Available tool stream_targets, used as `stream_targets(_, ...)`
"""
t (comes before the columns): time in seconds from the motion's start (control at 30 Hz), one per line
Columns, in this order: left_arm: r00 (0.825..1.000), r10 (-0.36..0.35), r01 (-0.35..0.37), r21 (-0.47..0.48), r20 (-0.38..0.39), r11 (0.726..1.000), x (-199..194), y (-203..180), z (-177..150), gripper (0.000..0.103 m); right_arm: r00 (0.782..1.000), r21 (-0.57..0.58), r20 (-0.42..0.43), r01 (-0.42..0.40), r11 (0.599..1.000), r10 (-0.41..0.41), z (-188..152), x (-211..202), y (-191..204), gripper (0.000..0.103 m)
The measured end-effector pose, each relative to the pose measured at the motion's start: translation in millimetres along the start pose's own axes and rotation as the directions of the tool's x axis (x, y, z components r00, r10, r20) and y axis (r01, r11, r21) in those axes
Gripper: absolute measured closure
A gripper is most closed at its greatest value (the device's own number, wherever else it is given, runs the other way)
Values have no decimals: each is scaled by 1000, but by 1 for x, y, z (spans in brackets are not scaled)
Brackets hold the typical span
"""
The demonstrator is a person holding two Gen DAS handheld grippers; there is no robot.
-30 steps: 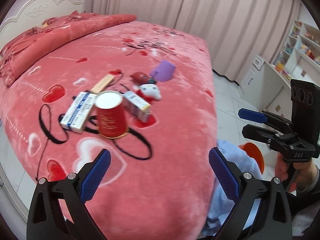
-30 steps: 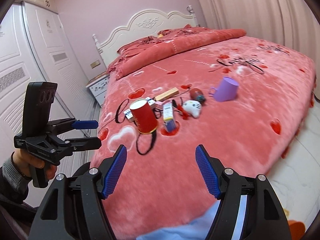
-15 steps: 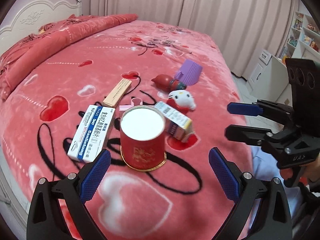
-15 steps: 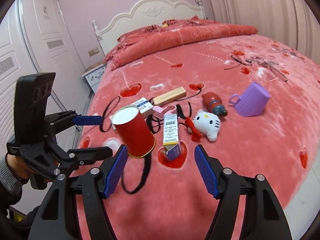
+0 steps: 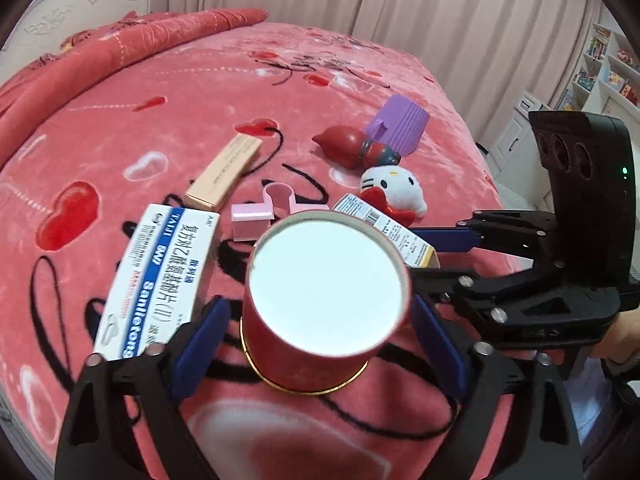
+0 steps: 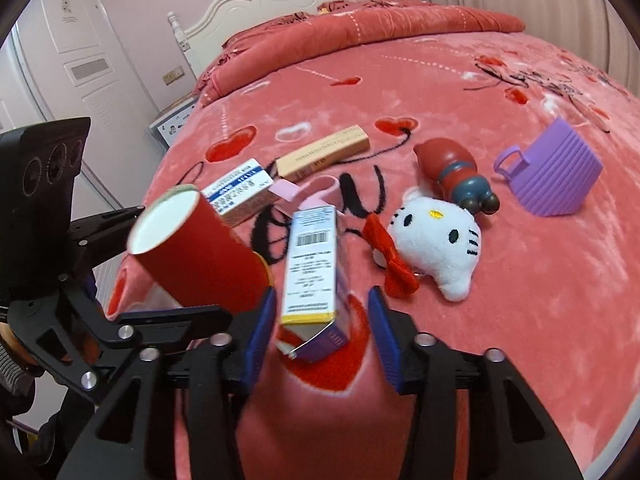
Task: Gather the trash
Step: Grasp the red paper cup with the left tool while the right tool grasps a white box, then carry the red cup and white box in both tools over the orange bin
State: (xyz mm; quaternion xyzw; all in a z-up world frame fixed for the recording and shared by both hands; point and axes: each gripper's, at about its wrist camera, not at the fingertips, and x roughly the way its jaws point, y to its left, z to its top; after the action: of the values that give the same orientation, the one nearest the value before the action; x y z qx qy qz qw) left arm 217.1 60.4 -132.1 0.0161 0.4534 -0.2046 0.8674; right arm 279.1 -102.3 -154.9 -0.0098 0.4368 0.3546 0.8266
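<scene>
A red paper cup (image 5: 326,284) stands upside down on the pink bed, white base up. My left gripper (image 5: 318,304) straddles it, its jaws closing, with a small gap still showing at each blue pad. A small carton with a barcode (image 6: 314,272) lies just right of the cup. My right gripper (image 6: 322,294) has it between its fingers; those jaws are closing too and stand slightly off the carton's sides. The right gripper's fingers (image 5: 444,236) reach in from the right in the left wrist view.
Around the cup lie a white and blue medicine box (image 5: 156,280), a tan long box (image 5: 224,172), a pink piece (image 5: 260,212), a cat plush (image 6: 436,236), a red toy (image 6: 452,172) and a purple cup (image 6: 552,176). The bed edge runs on the right.
Both grippers came down and forward to the pile. The left now brackets the red cup and the right brackets the carton. Both pairs of jaws have narrowed.
</scene>
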Motion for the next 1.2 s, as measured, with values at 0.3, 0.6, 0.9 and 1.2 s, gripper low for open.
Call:
stream_targets(0.3, 1000, -11, 10, -44, -29, 999, 7, 8, 0, 45, 1000, 11, 7, -28, 1000, 28, -4, -1, -4, 78)
stream_targets(0.6, 1000, -11, 11, -30, -8, 999, -41, -21, -16, 46, 997, 16, 47, -55, 998, 55, -27, -61, 15, 78)
stream_targets(0.9, 999, -42, 41, 31, 11, 999, -86, -84, -34, 45, 992, 23, 118, -45, 999, 42, -77, -146, 34, 78)
stream_targets(1.2, 994, -109, 105, 138, 22, 985, -98, -163, -33, 45, 979, 90, 202, -3, 996, -15, -136, -229, 24, 78)
